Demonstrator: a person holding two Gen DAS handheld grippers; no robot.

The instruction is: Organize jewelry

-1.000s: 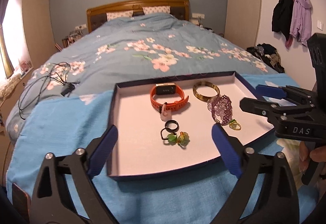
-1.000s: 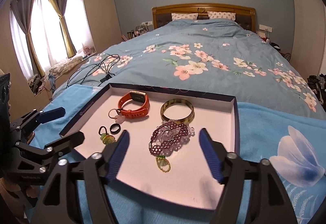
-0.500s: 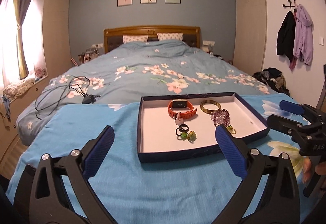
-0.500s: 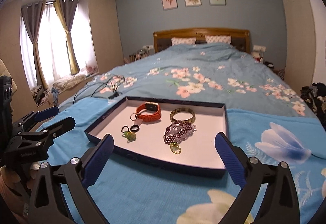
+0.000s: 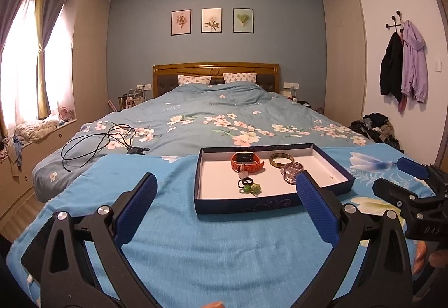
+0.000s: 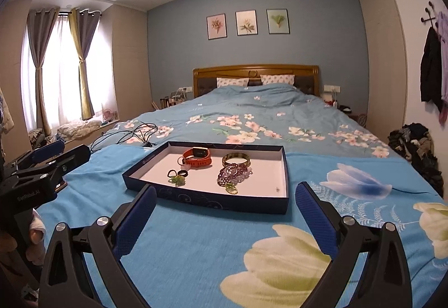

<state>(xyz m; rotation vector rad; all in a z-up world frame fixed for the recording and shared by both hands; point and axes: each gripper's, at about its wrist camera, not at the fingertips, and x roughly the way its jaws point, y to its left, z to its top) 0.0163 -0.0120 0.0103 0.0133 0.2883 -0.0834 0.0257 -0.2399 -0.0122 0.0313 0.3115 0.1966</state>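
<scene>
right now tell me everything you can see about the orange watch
The orange watch has a dark rectangular face with a pale rim and a rubbery-looking strap looped closed. It lies on its side on the white floor of the tray, near the far wall, face angled up. A small pale charm lies against its near side. The bangle sits apart. No tool touches it.

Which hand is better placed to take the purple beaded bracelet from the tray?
Right, probably. The purple beaded bracelet lies nearly straight ahead of the right gripper, while it sits toward the right side of the tray seen from the left gripper. Both jaws are open, empty.
</scene>
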